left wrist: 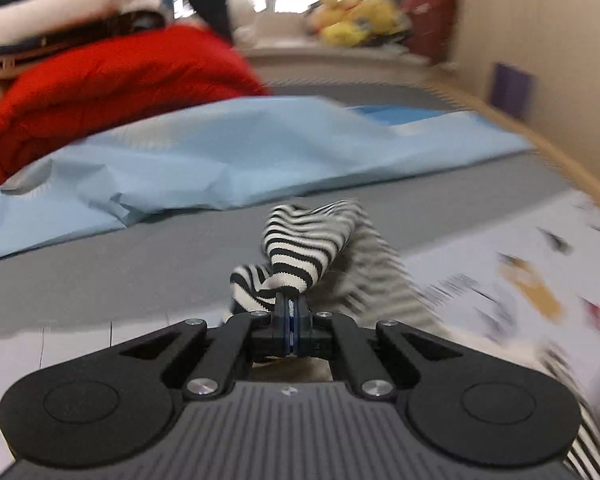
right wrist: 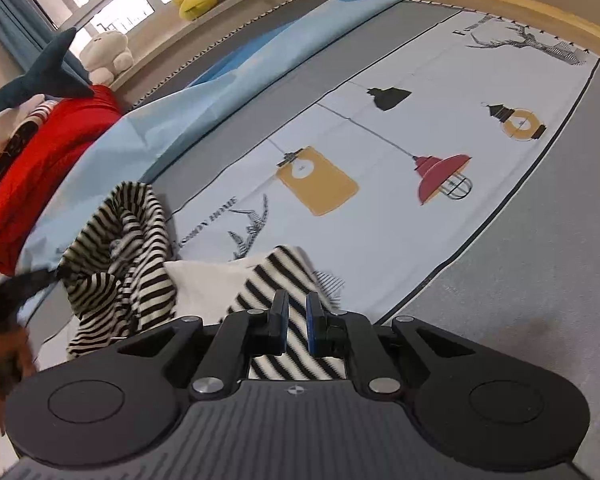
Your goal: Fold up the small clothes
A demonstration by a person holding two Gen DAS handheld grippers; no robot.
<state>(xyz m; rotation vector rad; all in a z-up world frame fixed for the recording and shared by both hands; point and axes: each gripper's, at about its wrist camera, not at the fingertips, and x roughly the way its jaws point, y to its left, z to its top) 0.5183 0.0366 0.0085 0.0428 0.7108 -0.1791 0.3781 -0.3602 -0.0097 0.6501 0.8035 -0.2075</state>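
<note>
Striped knit garment [left wrist: 300, 240] bunches ahead of your left gripper [left wrist: 291, 306], clamped; your right gripper [right wrist: 296, 312] stands parted above it.

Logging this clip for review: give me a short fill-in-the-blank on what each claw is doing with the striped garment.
The left claw is shut on the ____ garment.
The right claw is ____, with part of the garment lying under it.
Behind the light blue sheet sits a folded ____ item.

Missing: striped; open; red
</note>
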